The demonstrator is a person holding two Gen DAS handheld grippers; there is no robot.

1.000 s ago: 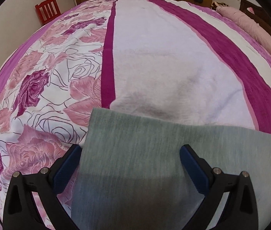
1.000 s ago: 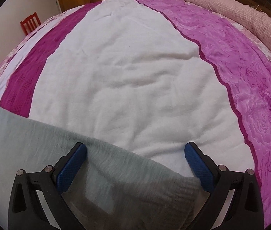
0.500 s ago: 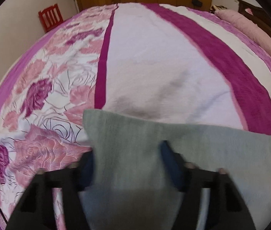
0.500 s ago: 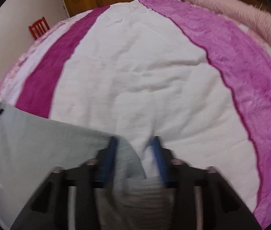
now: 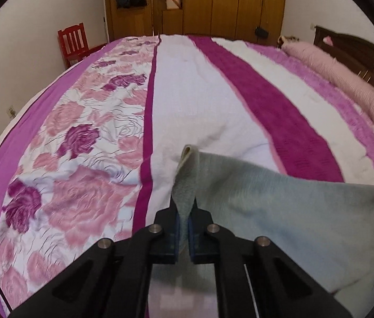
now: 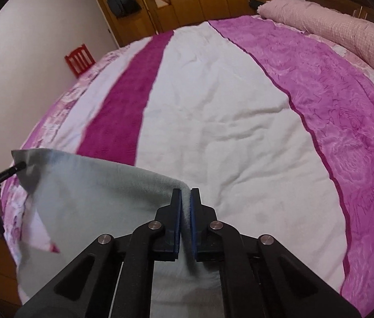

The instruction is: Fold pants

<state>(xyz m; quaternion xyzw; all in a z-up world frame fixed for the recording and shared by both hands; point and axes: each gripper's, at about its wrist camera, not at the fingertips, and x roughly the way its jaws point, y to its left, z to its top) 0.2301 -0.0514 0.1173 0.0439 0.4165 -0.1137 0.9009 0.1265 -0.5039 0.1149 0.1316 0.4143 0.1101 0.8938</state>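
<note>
The pants are pale grey-green knit cloth (image 5: 279,212), held up above the bed between both grippers. My left gripper (image 5: 185,212) is shut on one corner of the pants; a flap of that corner sticks up past the fingers. My right gripper (image 6: 185,198) is shut on the other corner of the pants (image 6: 94,185). The cloth hangs as a taut sheet between them. In the right wrist view the left gripper (image 6: 14,169) shows at the far left edge, pinching the cloth.
The bed (image 6: 226,119) has a quilt with white, magenta and floral stripes. A pink bolster (image 6: 332,23) lies along the right side by a dark headboard. A red chair (image 5: 73,42) and wooden wardrobes (image 5: 213,2) stand beyond the bed.
Both grippers have shut on the pants' corners and lifted them off the bed. One second ago both were open over the flat cloth.
</note>
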